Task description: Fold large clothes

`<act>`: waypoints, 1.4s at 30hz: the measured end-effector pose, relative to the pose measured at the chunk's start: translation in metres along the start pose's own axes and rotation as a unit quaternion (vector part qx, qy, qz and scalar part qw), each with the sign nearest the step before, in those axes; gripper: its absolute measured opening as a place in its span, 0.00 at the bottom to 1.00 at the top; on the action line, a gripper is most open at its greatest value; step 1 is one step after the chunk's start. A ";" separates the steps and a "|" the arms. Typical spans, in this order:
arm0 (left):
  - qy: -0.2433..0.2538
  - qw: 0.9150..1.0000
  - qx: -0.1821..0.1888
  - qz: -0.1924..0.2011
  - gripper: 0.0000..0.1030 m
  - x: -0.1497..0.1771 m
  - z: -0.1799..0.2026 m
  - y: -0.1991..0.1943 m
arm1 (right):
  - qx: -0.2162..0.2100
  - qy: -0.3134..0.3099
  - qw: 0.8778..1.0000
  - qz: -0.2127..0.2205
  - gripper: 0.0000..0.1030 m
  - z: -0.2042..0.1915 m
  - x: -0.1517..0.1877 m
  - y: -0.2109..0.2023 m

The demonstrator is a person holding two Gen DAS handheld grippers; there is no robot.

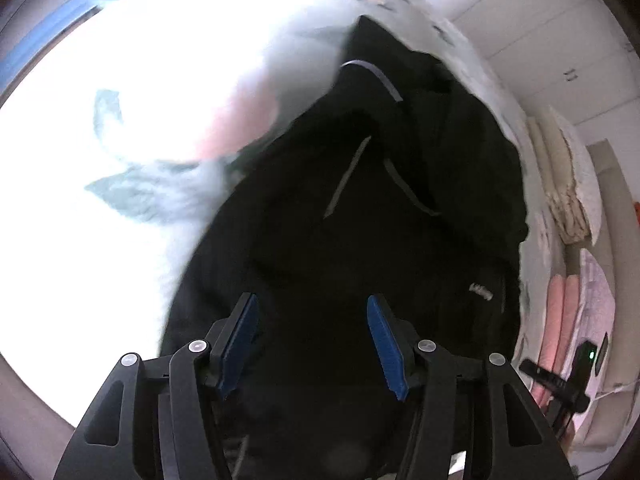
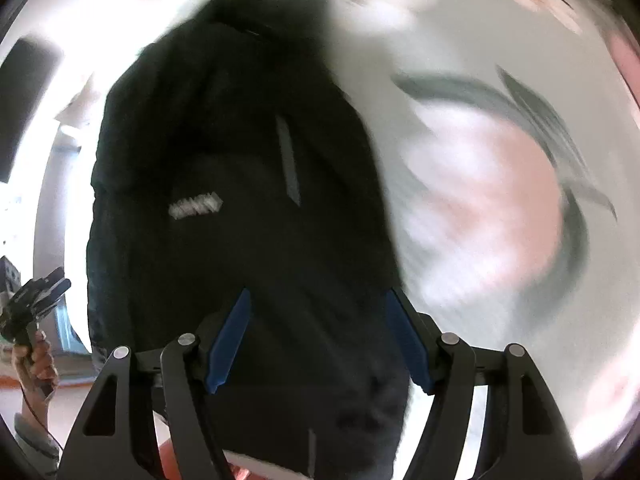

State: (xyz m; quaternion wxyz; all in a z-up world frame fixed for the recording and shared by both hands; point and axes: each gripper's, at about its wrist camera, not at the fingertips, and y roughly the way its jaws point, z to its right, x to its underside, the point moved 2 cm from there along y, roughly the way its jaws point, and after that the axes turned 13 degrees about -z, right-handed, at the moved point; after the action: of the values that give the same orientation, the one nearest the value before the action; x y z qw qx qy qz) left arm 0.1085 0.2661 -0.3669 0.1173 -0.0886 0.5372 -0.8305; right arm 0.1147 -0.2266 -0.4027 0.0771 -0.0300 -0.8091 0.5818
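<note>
**Black jacket spread on a floral bed sheet**

Black fabric fills both views: the jacket (image 1: 400, 208) lies on the white sheet (image 1: 120, 240) with pink and grey-green flowers, its grey zipper strips and a small white logo (image 2: 195, 205) showing. Above it, the left gripper (image 1: 313, 346) and the right gripper (image 2: 318, 342) both stand wide, holding nothing.

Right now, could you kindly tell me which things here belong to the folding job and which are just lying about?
Job:
black jacket
left hand-held gripper, open
right hand-held gripper, open
floral bedsheet underneath

Lying about:
stacked pillows
pink bedding
</note>
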 end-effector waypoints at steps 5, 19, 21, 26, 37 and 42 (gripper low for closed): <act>-0.005 1.000 -0.004 -0.014 0.57 0.019 -0.030 0.004 | -0.001 0.051 0.999 -0.002 0.71 0.033 0.052 0.018; -0.033 0.992 0.091 -0.078 0.72 0.084 -0.116 0.016 | -0.005 0.101 0.995 -0.015 0.71 0.050 0.133 0.062; -0.029 0.990 0.105 -0.093 0.72 0.089 -0.119 0.029 | -0.021 0.108 0.994 -0.016 0.71 0.054 0.138 0.066; -0.019 0.987 0.130 -0.095 0.72 0.093 -0.119 0.044 | -0.043 0.110 0.993 -0.006 0.73 0.061 0.140 0.069; 0.014 0.980 0.174 -0.098 0.40 0.094 -0.095 0.046 | -0.089 0.048 0.995 -0.022 0.35 0.060 0.149 0.068; -0.001 0.981 0.158 -0.112 0.54 0.088 -0.089 0.063 | -0.092 0.038 0.994 -0.040 0.42 0.062 0.130 0.073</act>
State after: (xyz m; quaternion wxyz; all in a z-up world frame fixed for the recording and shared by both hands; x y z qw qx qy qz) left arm 0.0063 0.2933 -0.4593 0.0366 -0.1290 0.3858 -0.9128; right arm -0.0265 -0.2432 -0.4797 0.1283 -0.0263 -0.8560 0.5001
